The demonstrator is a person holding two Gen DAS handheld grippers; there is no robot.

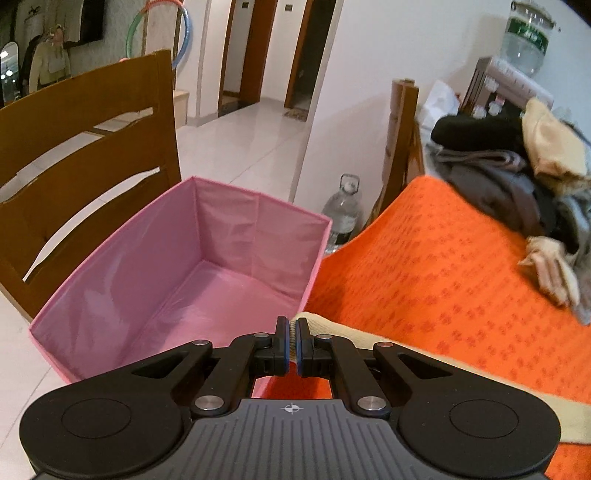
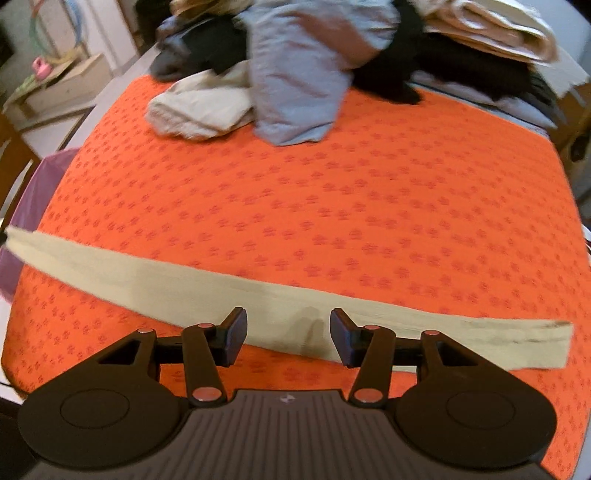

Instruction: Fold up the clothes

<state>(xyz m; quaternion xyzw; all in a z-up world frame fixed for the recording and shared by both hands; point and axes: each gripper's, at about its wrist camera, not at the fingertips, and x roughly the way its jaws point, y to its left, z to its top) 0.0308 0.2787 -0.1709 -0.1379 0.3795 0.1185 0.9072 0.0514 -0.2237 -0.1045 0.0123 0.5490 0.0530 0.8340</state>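
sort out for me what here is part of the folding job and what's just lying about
Part of the job:
cream garment, pinched by the left gripper
right gripper, open over it
clothes pile
pink bin
orange cloth

Lying about:
wooden chair
water bottle
hoop

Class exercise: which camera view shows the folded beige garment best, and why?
The right wrist view: the beige garment lies as a long strip across the orange cloth, below the open right gripper. The left wrist view shows only the edge pinched in the left gripper.
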